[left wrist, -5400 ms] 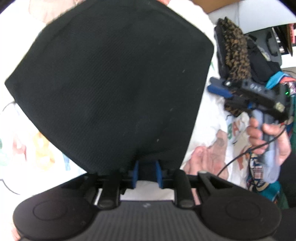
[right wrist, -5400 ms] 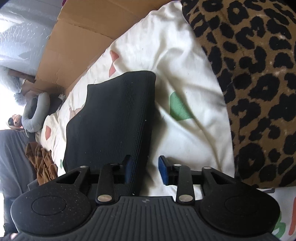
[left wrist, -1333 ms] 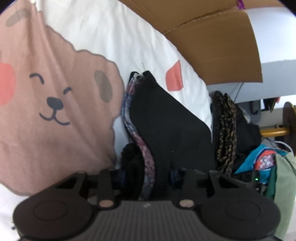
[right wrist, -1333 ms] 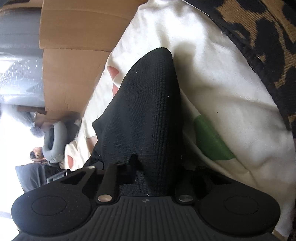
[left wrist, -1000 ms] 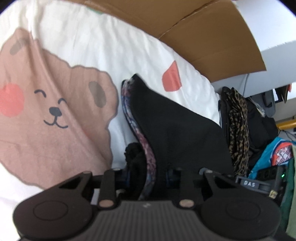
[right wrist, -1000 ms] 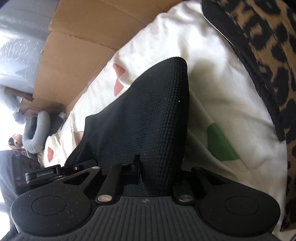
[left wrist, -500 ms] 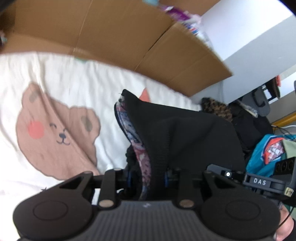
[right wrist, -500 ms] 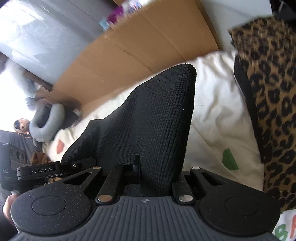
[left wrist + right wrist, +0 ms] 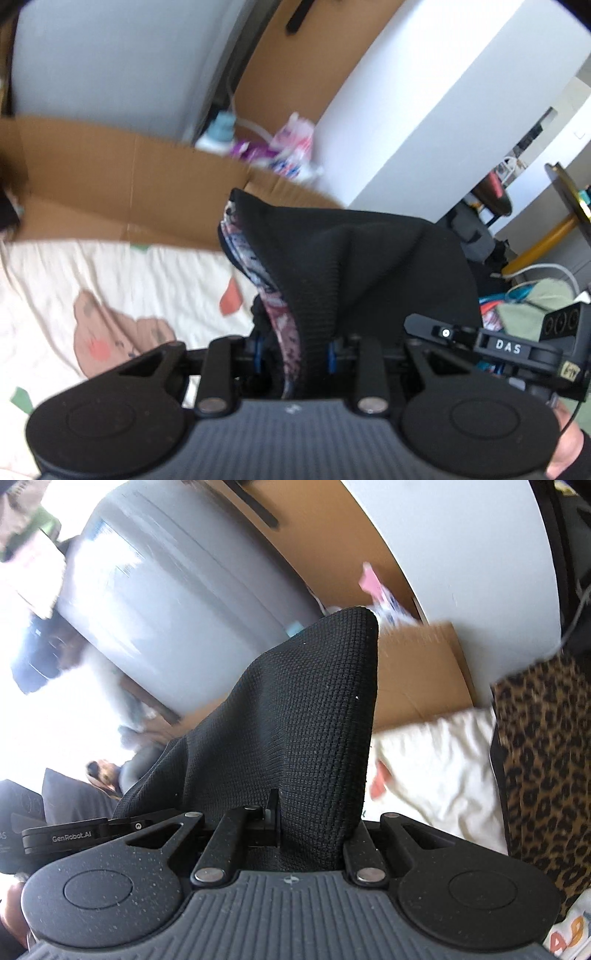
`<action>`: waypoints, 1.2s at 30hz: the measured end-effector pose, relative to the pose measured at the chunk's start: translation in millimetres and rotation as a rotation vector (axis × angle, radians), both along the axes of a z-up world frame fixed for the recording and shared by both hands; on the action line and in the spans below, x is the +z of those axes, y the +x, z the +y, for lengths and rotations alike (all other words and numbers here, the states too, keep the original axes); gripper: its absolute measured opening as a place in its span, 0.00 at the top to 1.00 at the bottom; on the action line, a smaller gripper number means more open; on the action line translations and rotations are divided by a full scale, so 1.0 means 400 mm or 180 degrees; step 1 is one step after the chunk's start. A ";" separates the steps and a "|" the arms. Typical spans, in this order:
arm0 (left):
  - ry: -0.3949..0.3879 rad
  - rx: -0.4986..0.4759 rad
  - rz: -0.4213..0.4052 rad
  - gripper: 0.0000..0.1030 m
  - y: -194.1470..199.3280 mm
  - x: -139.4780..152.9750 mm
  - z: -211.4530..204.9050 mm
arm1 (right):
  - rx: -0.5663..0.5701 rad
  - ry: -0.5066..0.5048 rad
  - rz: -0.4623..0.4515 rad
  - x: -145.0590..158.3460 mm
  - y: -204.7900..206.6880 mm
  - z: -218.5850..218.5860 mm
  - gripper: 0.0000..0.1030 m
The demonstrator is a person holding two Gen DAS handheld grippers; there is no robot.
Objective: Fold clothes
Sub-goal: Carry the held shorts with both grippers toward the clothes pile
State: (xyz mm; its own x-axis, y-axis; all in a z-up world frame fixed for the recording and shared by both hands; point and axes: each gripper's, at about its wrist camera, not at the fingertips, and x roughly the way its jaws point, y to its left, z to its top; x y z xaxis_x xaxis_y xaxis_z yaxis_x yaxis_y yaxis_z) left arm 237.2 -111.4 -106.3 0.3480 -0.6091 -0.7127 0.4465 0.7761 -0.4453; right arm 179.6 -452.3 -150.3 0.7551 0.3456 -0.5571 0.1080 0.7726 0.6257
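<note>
Between our left gripper's [image 9: 295, 360] blue pads sits a thick bunch of cloth: the ribbed edge of the black knit garment [image 9: 369, 266], plus a layer of patterned pink-and-navy fabric [image 9: 258, 273] and some dark cloth beside it. Jaws partly closed, clamped on that bundle. Whether the patterned layer is the garment's lining or a second item, we cannot tell.

Our right gripper [image 9: 314, 834] is pinched nearly closed on a thinner fold of the same black knit [image 9: 295, 720], which stands up in a peak ahead of the fingers. The other gripper shows at the frame edge in each view, so we judge the two hands near each other with the garment slung between them.

Below and beyond: the white bear-print bedsheet [image 9: 110, 280], cardboard sheets [image 9: 110, 177] along its far edge, a leopard-print garment [image 9: 543, 757] at the right. The black knit hangs clear above the sheet. Background is smeared; both hands look to be in motion.

Risks as we judge them:
- Left grip is bulky and mixed. If the patterned layer is a separate piece, it may slip out or ride along and spoil the fold.
- Right grip holds little cloth; a sharp shake or pull between hands could tug it free.
- Hands this close leave the cloth bunched, so setting it down without spreading would trap creases.
- Swinging rightward could drag the hem over the leopard-print pile.
</note>
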 end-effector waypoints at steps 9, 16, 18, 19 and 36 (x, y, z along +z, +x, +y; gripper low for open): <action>-0.0168 0.0106 -0.0260 0.70 -0.061 0.262 -0.044 | 0.0019 -0.0229 -0.0371 0.291 -0.034 -0.028 0.91; -0.0314 0.0104 -0.0431 0.70 -0.133 0.434 -0.088 | -0.0051 -0.0353 -0.0597 0.492 -0.108 -0.074 0.91; -0.0396 0.0109 -0.0445 0.70 -0.156 0.471 -0.100 | -0.0051 -0.0401 -0.0666 0.549 -0.139 -0.090 0.91; -0.0417 0.0105 -0.0456 0.70 -0.168 0.486 -0.106 | -0.0047 -0.0435 -0.0692 0.576 -0.153 -0.097 0.91; -0.0503 -0.0212 -0.0588 0.69 -0.305 0.532 -0.257 | -0.0144 -0.0568 -0.0782 0.707 -0.370 -0.249 0.91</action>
